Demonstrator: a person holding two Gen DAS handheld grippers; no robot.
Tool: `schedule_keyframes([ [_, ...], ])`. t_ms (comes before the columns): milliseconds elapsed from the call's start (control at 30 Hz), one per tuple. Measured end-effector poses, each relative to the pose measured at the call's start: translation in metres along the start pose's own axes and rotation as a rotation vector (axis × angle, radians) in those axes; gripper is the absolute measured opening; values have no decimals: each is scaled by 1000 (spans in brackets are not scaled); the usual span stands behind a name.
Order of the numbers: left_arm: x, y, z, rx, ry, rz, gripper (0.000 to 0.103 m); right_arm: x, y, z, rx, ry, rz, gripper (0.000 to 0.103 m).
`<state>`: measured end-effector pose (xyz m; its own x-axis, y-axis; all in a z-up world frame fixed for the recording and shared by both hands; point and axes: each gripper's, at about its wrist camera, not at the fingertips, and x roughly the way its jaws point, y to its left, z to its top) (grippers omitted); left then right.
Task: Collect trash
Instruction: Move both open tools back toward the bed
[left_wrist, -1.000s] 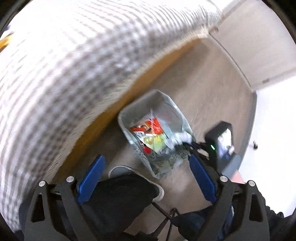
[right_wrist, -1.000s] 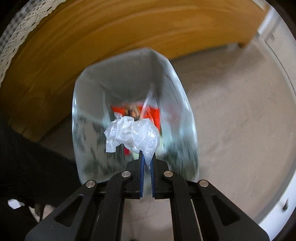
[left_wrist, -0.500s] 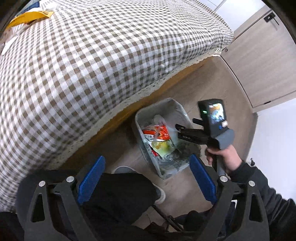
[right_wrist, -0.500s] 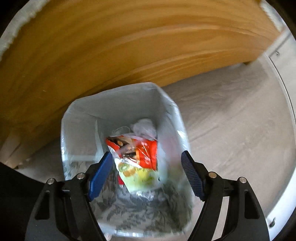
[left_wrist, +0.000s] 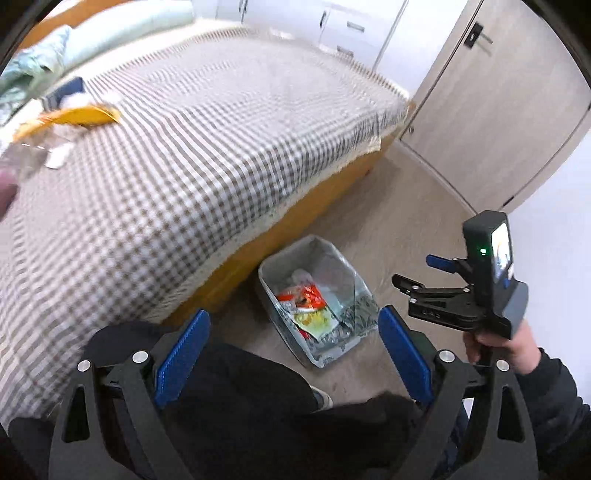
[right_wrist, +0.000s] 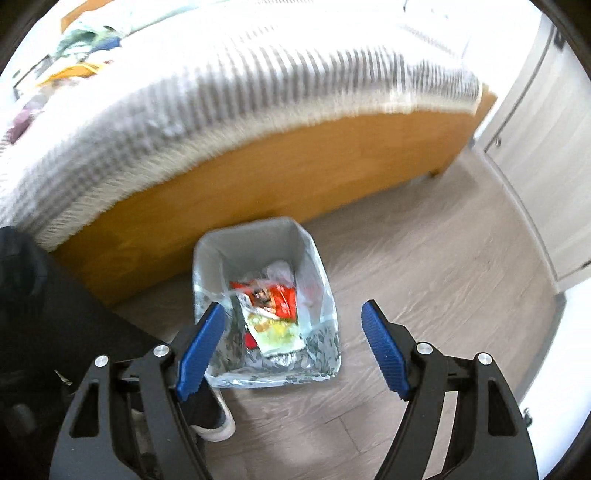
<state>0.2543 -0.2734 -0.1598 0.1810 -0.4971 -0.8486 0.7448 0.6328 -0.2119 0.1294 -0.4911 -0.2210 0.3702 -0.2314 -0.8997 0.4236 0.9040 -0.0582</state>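
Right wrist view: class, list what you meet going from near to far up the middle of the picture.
Lined trash bin with wrappers → orange wooden bed frame → checked bedspread.

a lined bin (right_wrist: 207, 254) stands on the floor (right_wrist: 424, 266) just beside the side board of a bed (right_wrist: 280, 170), with wrappers (right_wrist: 275, 299) and a crumpled plastic bag (right_wrist: 280, 268) lying inside it. the bed runs behind the bin and off to the left; on its cover, at the far left end, lie scattered packets (left_wrist: 79, 115) near a pillow (left_wrist: 122, 26). a door (left_wrist: 498, 110) stands past the foot of the bed, to the right. the person's shoe (right_wrist: 221, 424) rests on the floor in front of the bin, near its left corner
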Motion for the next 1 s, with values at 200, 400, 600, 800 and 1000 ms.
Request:
schedule_keyframes([
  [200,-74,8,-29,-36,-171,124,90,-78,43,-1,-93,-187,53,73],
  [400,-131,28,-67,-98,-268,240,94,-134,96,-9,-202,-352,132,73],
  [600,-165,45,-90,-206,-330,268,94,-158,127,-16,-292,-439,157,73],
  [800,-169,56,-92,-203,-356,274,96,-164,141,-17,-291,-460,185,73],
  [1000,-141,102,-92,-270,-304,269,96,-136,171,-1,-329,-400,214,73],
])
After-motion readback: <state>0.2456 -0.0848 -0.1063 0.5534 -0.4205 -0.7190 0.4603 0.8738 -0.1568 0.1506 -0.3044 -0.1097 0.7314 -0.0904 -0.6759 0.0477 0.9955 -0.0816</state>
